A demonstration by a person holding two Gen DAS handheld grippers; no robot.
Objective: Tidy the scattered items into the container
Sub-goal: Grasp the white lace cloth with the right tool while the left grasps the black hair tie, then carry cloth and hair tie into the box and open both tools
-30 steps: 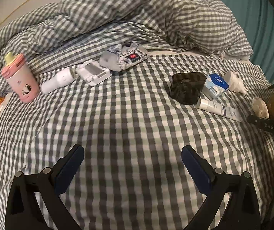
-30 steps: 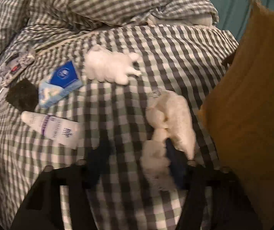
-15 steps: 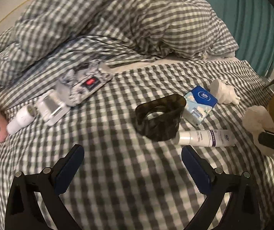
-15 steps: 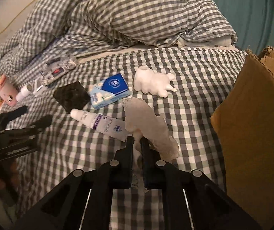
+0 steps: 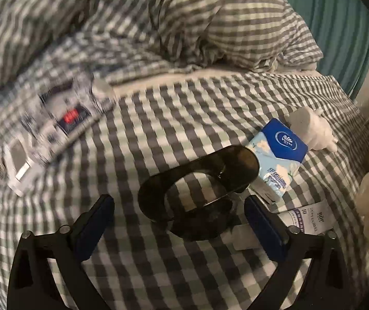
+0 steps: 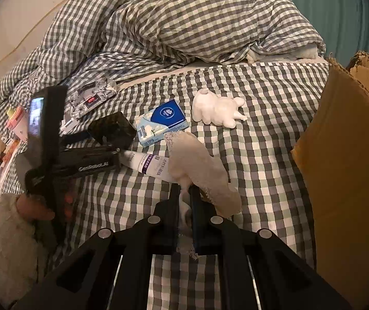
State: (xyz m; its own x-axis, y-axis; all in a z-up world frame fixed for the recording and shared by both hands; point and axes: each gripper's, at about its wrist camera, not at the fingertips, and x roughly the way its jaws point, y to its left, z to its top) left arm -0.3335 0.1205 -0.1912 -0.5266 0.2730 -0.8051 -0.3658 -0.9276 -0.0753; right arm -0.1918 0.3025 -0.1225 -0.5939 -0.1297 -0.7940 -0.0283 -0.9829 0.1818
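Holding a beige lacy sock (image 6: 205, 173) clamped in our right gripper (image 6: 185, 193), lifted above the checked bed (image 6: 262, 142), w/ the cardboard box (image 6: 347, 155) just to the right. Our left gripper (image 5: 179, 206) is spread wide either side of a dark plastic holder (image 5: 200, 178), beside a blue tissue pack (image 5: 277, 155) & white tube (image 5: 311, 217).

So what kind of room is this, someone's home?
Most likely a bedroom at home: everything lies on a bed with a checked sheet, a rumpled duvet is heaped behind, and a teal curtain hangs beyond it.
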